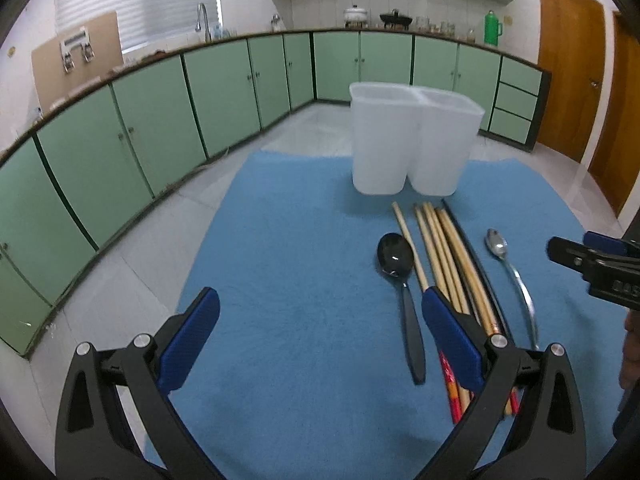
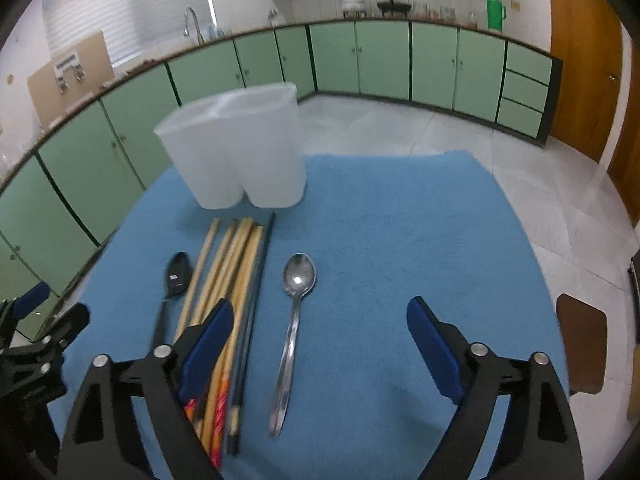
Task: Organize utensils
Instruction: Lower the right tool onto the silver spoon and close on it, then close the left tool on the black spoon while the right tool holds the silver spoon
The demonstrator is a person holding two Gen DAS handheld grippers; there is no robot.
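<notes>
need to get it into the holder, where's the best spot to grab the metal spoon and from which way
Grip the metal spoon at mid-handle, coming straight down with the right gripper, fingers either side across the thin stem. It lies flat on the blue towel, bowl toward the white holder, clear of the chopsticks.

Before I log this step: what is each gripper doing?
Left gripper: open, holding nothing.
Right gripper: open, holding nothing.
</notes>
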